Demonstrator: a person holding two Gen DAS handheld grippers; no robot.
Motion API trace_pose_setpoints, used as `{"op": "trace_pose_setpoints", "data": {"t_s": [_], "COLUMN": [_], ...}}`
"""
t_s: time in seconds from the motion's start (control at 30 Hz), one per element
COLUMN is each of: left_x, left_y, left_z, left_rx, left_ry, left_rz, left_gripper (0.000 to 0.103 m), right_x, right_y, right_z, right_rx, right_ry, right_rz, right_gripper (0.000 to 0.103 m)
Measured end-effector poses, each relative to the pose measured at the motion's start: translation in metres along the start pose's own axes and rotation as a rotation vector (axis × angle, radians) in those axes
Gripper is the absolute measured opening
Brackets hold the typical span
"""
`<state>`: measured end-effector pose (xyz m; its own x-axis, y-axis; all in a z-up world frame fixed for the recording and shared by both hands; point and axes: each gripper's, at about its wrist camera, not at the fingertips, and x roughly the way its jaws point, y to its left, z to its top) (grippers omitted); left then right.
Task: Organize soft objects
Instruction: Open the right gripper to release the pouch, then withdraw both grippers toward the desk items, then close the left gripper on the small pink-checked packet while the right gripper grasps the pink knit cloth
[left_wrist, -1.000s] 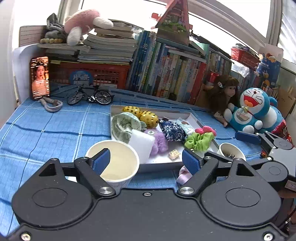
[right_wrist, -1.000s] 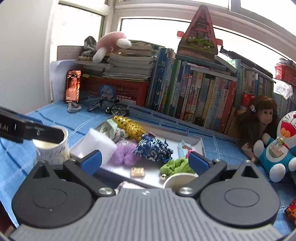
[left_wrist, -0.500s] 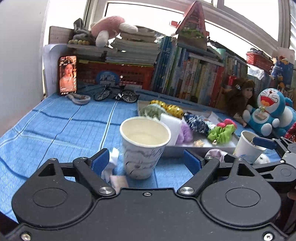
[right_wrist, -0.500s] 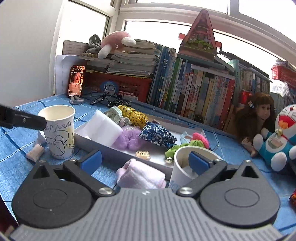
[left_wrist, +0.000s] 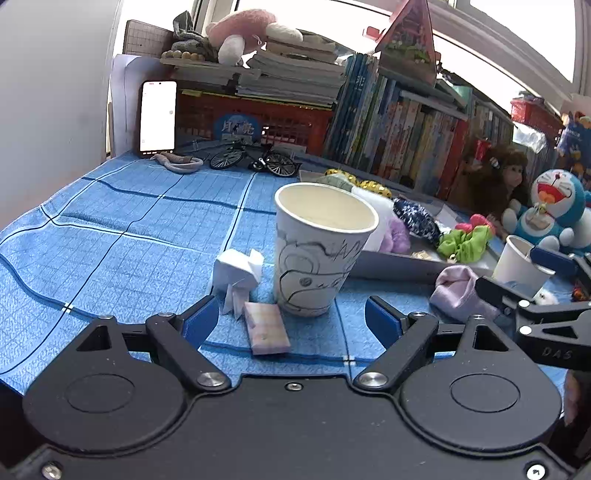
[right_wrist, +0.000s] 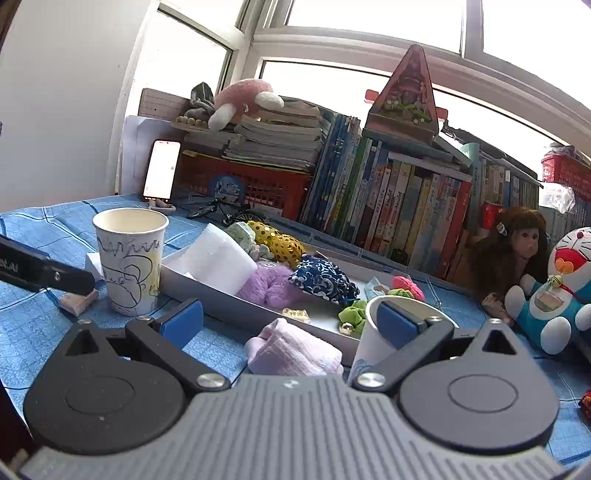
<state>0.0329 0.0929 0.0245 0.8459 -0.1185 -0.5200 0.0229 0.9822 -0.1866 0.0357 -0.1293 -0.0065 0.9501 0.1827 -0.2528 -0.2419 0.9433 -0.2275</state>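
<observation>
The left gripper (left_wrist: 291, 319) is held wide, nothing gripped, before a drawn-on cup (left_wrist: 319, 247) that looks empty. The right gripper (right_wrist: 290, 317) is spread wide over a lilac cloth (right_wrist: 291, 350) beside a white cup (right_wrist: 373, 332). Beyond, scrunchies (right_wrist: 321, 280) are heaped in a grey tray (right_wrist: 229, 299).

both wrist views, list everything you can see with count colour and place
paper cup with black doodles: 1, white, on blue cloth left of tray
plain paper cup: 1, white, near tray's right end
shallow grey tray: 1, holds scrunchies and white foam block
folded lilac cloth: 1, before tray
pink eraser block: 1, by doodled cup
folded white paper: 1, left of cup
blue cat plush: 1, far right
left hand-held gripper: open
right hand-held gripper: open
</observation>
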Motion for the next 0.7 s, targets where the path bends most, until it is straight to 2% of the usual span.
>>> {"op": "trace_pose_setpoints", "data": {"t_s": [0.7], "left_x": [0.018], "left_y": [0.002], "left_z": [-0.015], "left_rx": [-0.001], "left_ry": [0.057], "left_rz": [0.016], "left_gripper": [0.071], "right_x": [-0.005], "right_y": [0.008], "right_z": [-0.007], "right_rx": [-0.026], "right_ry": [-0.031], "right_rz": [0.020], "right_gripper": [0.103]}}
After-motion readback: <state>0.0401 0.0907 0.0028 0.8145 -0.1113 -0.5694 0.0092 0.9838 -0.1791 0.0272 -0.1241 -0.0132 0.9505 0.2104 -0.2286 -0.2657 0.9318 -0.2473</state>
